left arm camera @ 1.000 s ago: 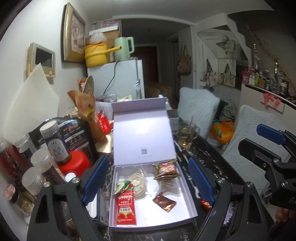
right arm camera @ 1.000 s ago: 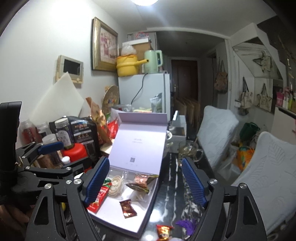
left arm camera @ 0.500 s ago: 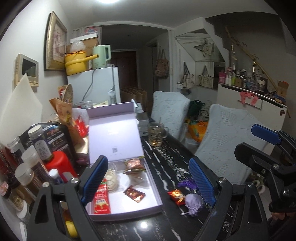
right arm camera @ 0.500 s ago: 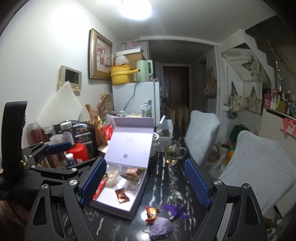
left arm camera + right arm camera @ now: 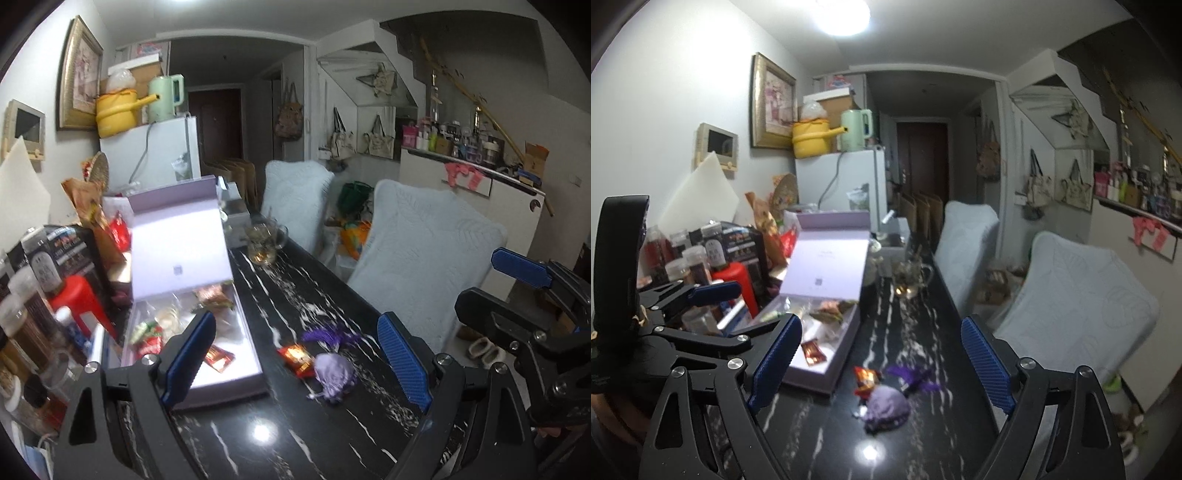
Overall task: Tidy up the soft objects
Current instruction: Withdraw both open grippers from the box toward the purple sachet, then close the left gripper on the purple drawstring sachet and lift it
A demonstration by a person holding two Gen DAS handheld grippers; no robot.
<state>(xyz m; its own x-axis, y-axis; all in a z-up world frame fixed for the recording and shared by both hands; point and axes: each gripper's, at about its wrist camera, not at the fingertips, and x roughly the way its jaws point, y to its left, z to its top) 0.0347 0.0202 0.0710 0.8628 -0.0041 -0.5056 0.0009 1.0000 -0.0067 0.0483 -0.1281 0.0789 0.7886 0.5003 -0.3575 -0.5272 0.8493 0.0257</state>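
A lilac gift box point(image 5: 236, 382) point(image 5: 827, 373) lies on the black marble table point(image 5: 295, 435) with its lid propped up; several snack packets lie inside. Right of the box, on the table, are a red snack packet point(image 5: 295, 358) point(image 5: 865, 378), a small purple pouch point(image 5: 334, 374) point(image 5: 886, 404) and a purple feathery tuft point(image 5: 328, 336) point(image 5: 914, 374). My left gripper point(image 5: 295, 321) point(image 5: 716, 310) is open and hangs above the table, framing the packet and pouch without touching them. My right gripper point(image 5: 881, 323) point(image 5: 498, 284) is open beside it, with nothing between its pads.
Jars, bottles and a red container point(image 5: 77, 299) crowd the table's left side by the wall. A glass mug point(image 5: 264, 240) point(image 5: 910, 275) stands beyond the box. Two white padded chairs point(image 5: 424, 251) line the table's right edge. A fridge point(image 5: 155, 155) stands behind.
Both grippers have drawn back and swung right, away from the box. The pouch, tuft and red packet on the table have come into view between the fingers. Nothing was gripped.
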